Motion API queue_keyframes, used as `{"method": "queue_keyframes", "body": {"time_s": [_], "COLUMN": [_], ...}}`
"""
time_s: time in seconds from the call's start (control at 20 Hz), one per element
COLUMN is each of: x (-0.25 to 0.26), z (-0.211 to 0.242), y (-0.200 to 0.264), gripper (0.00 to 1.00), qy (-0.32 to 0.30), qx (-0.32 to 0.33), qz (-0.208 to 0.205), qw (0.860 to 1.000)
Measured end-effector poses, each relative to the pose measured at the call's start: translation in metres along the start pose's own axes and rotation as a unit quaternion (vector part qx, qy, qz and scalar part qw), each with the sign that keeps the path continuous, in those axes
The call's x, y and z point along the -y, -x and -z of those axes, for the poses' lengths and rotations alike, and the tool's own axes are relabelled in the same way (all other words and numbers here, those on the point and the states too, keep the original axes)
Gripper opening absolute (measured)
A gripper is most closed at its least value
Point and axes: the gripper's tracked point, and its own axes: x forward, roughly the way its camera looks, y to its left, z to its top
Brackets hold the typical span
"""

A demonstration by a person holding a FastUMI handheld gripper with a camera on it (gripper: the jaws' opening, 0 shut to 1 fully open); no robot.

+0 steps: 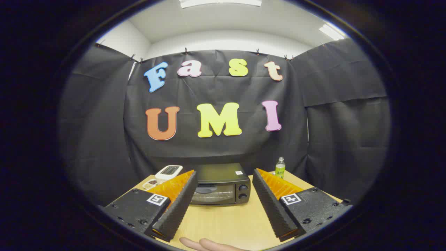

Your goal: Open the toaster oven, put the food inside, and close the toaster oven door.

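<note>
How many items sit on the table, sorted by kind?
Toaster oven, door shut: 1
Green-labelled bottle: 1
White device: 1
Small dish: 1
Total: 4
The gripper is open, short of the oven.

the gripper (223,177) hangs above the wooden table (226,219), fingers spread wide and gripping nothing. the black toaster oven (220,184) sits beyond them, door shut. a white kitchen scale (168,172) stands just left of the oven, a green bottle (280,167) off to its right. fingertips of a hand (209,244) rest on the table nearest us.
</note>
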Motion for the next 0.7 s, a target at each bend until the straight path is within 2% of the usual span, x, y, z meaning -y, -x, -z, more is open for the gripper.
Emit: {"method": "queue_keyframes", "body": {"time_s": [0.35,0.5,0.7], "x": [-0.006,-0.021,-0.02], "z": [0.0,0.003,0.0], "y": [-0.002,0.0,-0.001], "gripper": [1.0,1.0,1.0], "qy": [0.005,-0.011,-0.001], "qx": [0.0,-0.004,0.011], "qz": [0.003,-0.026,-0.023], "qw": [1.0,1.0,1.0]}}
